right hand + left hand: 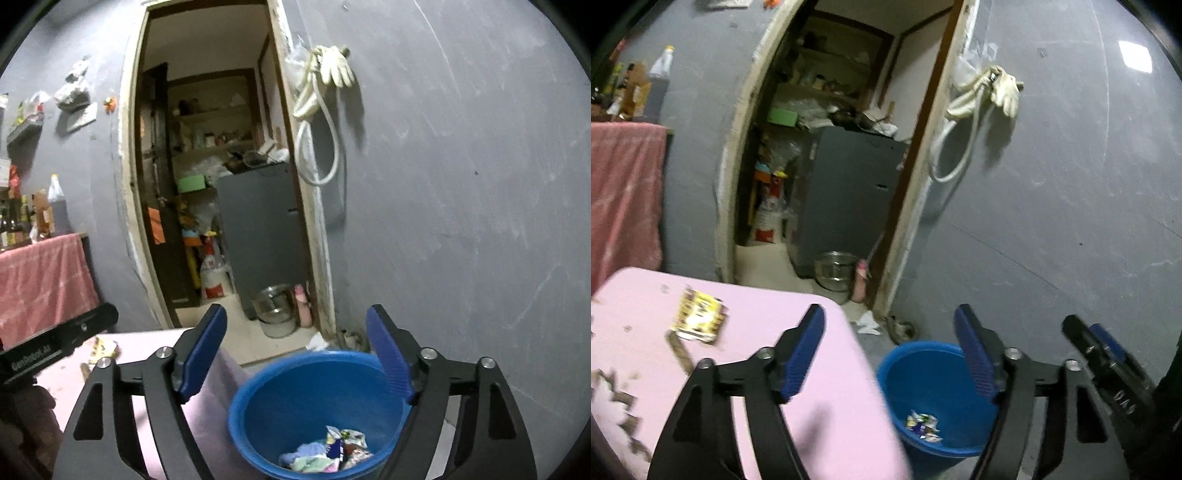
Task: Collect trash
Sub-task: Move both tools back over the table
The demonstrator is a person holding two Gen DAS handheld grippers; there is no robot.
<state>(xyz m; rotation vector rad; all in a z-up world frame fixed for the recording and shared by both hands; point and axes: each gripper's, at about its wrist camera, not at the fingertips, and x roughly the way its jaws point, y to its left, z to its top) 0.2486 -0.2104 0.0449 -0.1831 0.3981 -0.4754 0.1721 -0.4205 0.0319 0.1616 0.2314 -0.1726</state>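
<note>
While crumpled wrappers (332, 448) already lie in round blue plastic bucket (258, 391), yellow packet (700, 315) and brown scraps (622, 406) remain on pink bench (820, 424); left hand-held gripper (890, 354) and right hand-held gripper (297, 350) both wide, empty.

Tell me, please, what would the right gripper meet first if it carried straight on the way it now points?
Probably nothing close: the right gripper, jaws open and empty, points over the blue bucket toward the open doorway, where a steel bowl sits low on the floor. Depth is hard to judge in this fisheye view.
</note>
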